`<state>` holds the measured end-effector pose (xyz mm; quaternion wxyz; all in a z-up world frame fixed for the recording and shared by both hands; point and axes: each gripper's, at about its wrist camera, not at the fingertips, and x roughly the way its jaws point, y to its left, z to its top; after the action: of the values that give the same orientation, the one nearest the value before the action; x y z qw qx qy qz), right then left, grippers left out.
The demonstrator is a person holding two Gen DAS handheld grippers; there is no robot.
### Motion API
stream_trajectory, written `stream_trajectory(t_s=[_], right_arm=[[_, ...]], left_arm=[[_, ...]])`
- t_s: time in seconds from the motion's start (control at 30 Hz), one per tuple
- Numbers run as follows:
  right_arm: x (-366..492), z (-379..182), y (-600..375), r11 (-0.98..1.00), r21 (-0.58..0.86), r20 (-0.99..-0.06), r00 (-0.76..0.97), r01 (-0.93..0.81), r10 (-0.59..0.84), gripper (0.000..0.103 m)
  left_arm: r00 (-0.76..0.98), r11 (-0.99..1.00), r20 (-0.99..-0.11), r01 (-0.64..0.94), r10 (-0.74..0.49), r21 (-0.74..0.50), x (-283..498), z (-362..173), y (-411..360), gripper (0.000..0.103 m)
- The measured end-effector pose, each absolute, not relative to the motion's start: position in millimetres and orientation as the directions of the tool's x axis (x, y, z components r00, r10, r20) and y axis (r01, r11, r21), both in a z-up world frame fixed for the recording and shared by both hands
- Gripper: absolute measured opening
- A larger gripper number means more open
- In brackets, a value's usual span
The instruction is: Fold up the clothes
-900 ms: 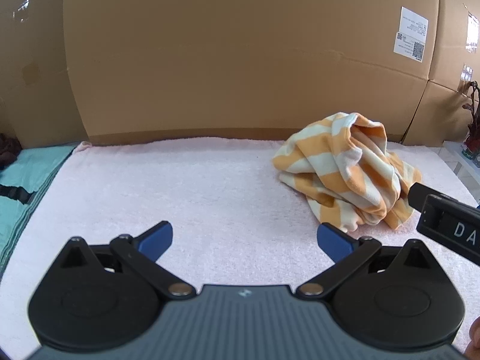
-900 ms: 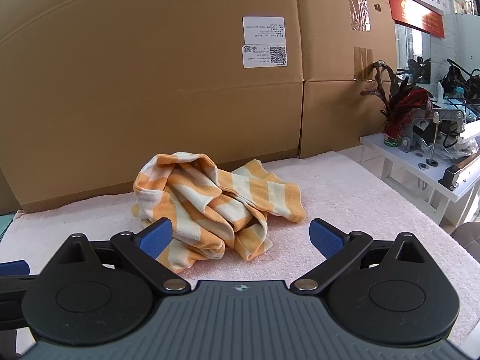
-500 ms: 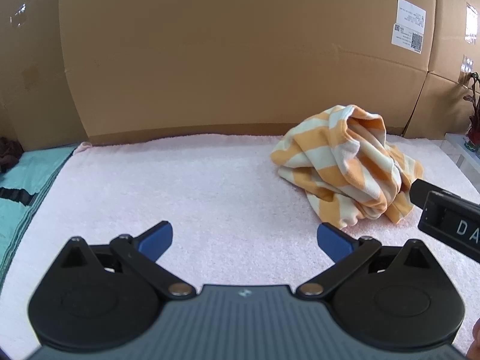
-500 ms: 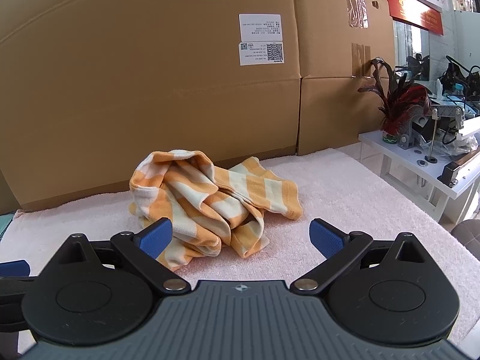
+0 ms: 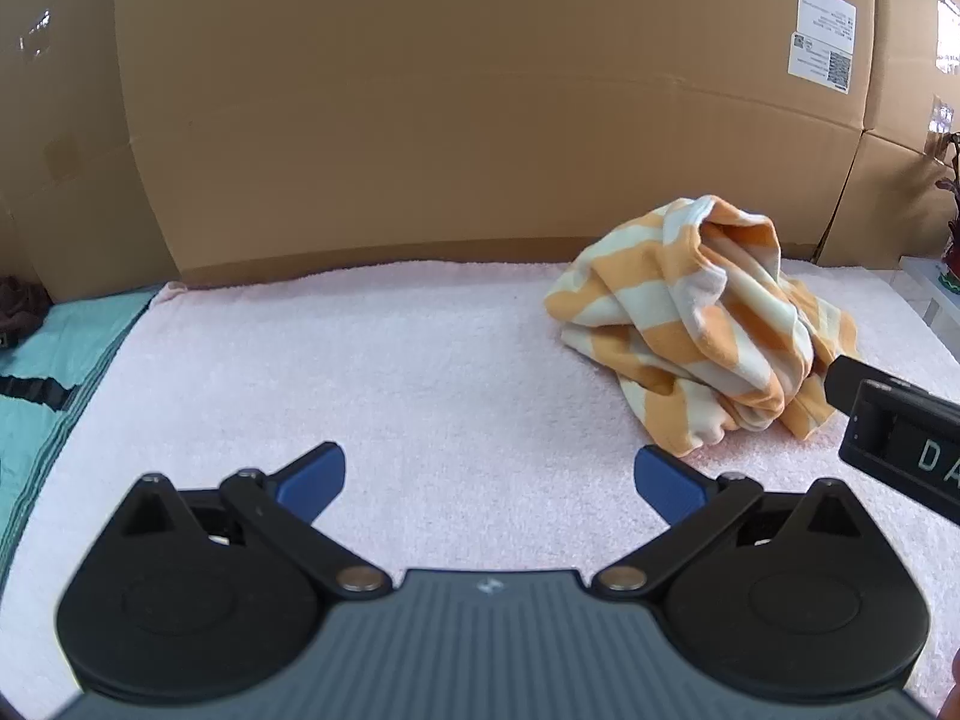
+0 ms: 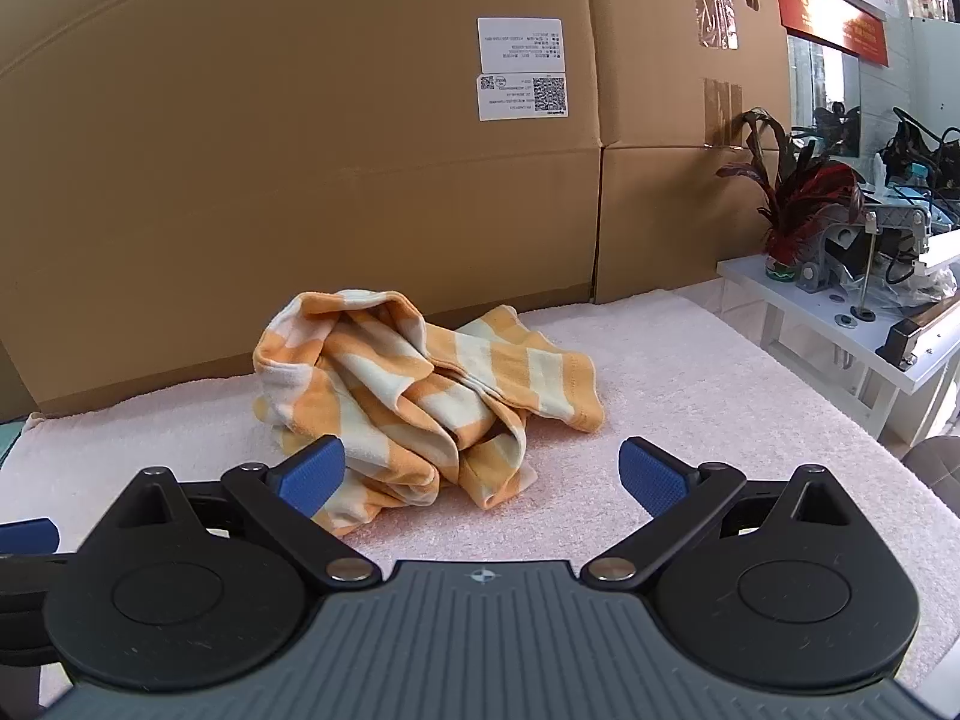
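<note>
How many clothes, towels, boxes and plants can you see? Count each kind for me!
Striped garment: 1
Pink towel underneath: 1
Teal cloth beside it: 1
Cardboard boxes in the right wrist view: 2
Red-leaved plant: 1
Total: 6

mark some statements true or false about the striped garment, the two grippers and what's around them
1. The striped garment lies crumpled in a heap. True.
2. The right gripper is clamped on the garment. False: its jaws stand wide open and hold nothing, with the garment just ahead of them.
3. The left gripper is open over the bare pink towel. True.
4. The garment is blue and white. False: it is orange and white.
5. Cardboard boxes stand behind the towel. True.
6. A potted plant sits on the towel beside the garment. False: it stands on a white side table to the right.
</note>
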<state>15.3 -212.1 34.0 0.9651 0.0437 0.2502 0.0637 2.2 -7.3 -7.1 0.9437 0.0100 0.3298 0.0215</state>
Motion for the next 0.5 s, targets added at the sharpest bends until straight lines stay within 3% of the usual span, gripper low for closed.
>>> stream_trajectory(t_s=[0.5], right_arm=[[15.8, 28.8, -207.2, 0.990, 0.098, -0.484, 0.864, -0.101, 0.136, 0.100]], left_arm=[[0.779, 0.999, -0.626, -0.032, 0.030, 0.007, 4.8, -7.2, -0.6, 0.102]])
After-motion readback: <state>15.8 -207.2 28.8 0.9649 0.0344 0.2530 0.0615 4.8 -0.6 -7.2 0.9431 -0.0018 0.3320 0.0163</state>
